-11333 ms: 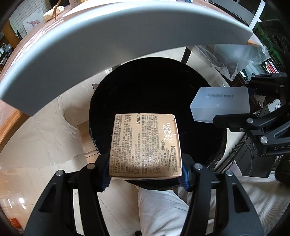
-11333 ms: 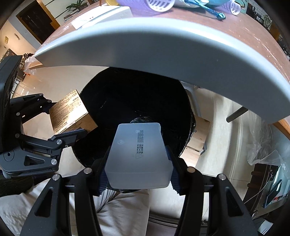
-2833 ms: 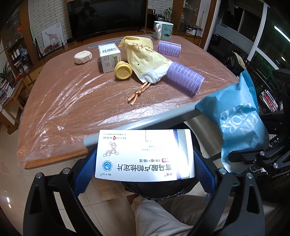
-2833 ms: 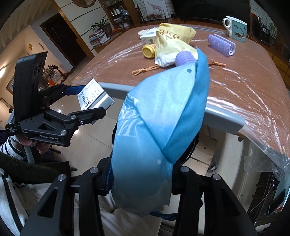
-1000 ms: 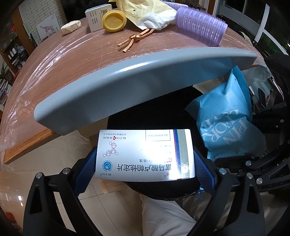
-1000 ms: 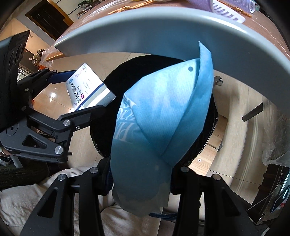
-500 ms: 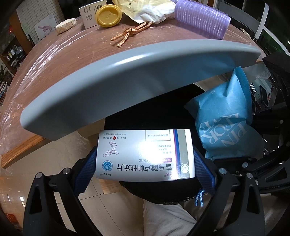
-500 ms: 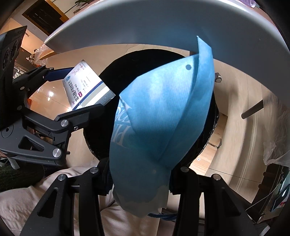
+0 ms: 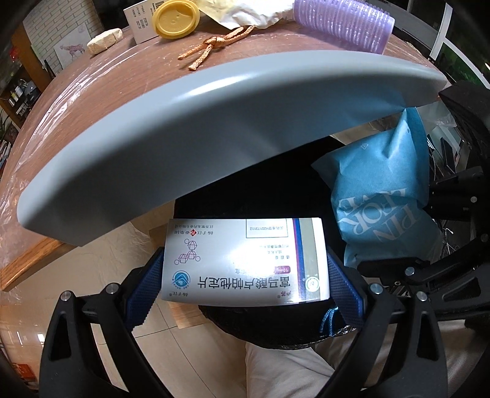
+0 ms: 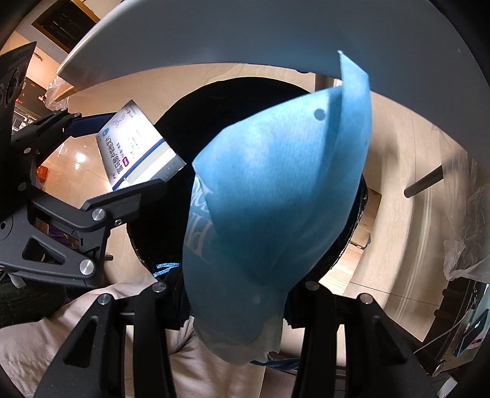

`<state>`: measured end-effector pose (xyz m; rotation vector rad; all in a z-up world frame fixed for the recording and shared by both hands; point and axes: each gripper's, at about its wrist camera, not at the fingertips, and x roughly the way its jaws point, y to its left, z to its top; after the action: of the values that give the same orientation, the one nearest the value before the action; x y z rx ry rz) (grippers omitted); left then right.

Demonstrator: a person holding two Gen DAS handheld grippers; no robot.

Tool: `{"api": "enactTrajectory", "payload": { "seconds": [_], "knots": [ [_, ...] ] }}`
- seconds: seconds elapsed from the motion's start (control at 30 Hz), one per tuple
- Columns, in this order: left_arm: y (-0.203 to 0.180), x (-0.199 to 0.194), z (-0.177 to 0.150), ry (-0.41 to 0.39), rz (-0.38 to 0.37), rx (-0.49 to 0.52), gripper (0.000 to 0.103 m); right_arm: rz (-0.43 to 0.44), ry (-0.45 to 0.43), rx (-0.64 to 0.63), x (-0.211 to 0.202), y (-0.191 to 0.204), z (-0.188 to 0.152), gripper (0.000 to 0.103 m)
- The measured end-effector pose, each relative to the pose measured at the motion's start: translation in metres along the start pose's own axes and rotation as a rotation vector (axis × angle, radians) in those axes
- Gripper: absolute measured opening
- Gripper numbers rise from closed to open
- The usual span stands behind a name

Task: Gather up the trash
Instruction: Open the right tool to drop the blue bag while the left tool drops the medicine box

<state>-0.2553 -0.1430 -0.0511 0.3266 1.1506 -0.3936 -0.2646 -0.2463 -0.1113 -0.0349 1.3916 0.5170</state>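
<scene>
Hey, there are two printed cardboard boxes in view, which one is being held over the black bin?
The white medicine box, clamped between the left gripper's blue fingers. The other, barcoded box stands on the table.

A white medicine box (image 9: 245,260) with blue print and a striped end lies flat, held by its two short ends, over the near rim of the black-lined trash bin (image 9: 260,196). To its right a crumpled blue bag (image 10: 275,196) with white lettering stands upright above the bin's dark mouth, pinched at its lower end, its pointed top reaching the grey table edge
</scene>
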Motion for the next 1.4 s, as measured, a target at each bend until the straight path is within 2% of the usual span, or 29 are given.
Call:
{"api": "enactTrajectory", "payload": {
  "seconds": [0.43, 0.53, 0.7, 0.83, 0.97, 1.1, 1.27, 1.4],
  "knots": [
    [-0.004, 0.01, -0.006, -0.004, -0.024, 0.019, 0.097, 0.017, -0.01, 0.035, -0.002, -0.012, -0.002, 0.047],
    [-0.002, 0.012, -0.007, -0.007, -0.021, 0.02, 0.097, 0.022, -0.024, 0.044, -0.005, -0.014, -0.002, 0.058],
    [-0.005, 0.017, -0.014, -0.005, -0.053, 0.007, 0.097, 0.033, -0.064, 0.053, -0.018, -0.018, -0.004, 0.065],
    [-0.003, 0.018, -0.016, 0.004, -0.083, -0.02, 0.097, 0.037, -0.079, 0.071, -0.026, -0.022, -0.005, 0.065],
    [-0.007, 0.016, -0.019, -0.005, -0.06, 0.014, 0.097, 0.042, -0.102, 0.07, -0.037, -0.026, -0.008, 0.066],
    [-0.009, 0.017, -0.009, 0.026, -0.112, 0.001, 0.097, 0.044, -0.122, 0.075, -0.046, -0.025, -0.011, 0.066],
    [-0.013, 0.017, -0.006, 0.021, -0.104, -0.02, 0.097, 0.04, -0.143, 0.086, -0.053, -0.022, -0.012, 0.066],
    [-0.014, 0.012, -0.008, 0.012, -0.081, 0.003, 0.098, 0.02, -0.16, 0.069, -0.061, -0.017, -0.011, 0.066]
  ]
}}
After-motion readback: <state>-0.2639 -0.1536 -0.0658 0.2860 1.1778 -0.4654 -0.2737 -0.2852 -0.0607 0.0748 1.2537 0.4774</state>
